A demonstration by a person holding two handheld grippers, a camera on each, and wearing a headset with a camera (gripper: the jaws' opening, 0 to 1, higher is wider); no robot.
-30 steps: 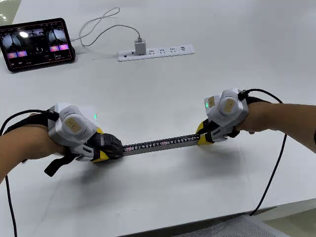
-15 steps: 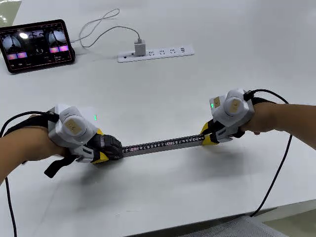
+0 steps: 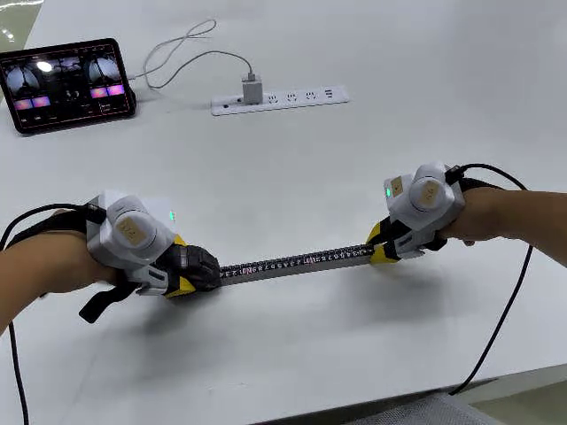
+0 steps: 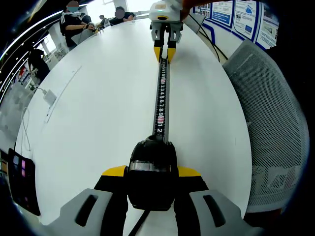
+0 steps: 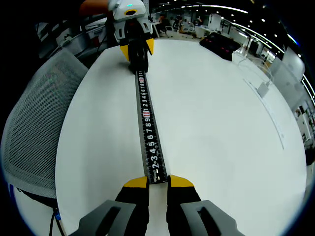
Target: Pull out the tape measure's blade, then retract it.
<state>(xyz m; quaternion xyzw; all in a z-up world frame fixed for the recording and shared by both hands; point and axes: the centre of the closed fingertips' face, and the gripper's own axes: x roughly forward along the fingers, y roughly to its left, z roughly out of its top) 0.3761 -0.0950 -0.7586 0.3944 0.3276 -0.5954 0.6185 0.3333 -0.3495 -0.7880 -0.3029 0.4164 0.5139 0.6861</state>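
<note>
The left gripper (image 3: 184,271) has its jaws clamped around the black tape measure (image 3: 200,265), which sits low on the white desk (image 3: 354,150), at about 8 o'clock in the head view. From it the blade (image 3: 297,262) runs out straight toward 3 o'clock, numbers facing up, to the right gripper (image 3: 379,249). That gripper's yellow-tipped jaws are pinched on the blade's end. Up at 10 o'clock lies a lit tablet (image 3: 64,82). Near 12 o'clock sits a white power strip (image 3: 279,96) with a charger plugged in, its cable curling off toward the tablet.
</note>
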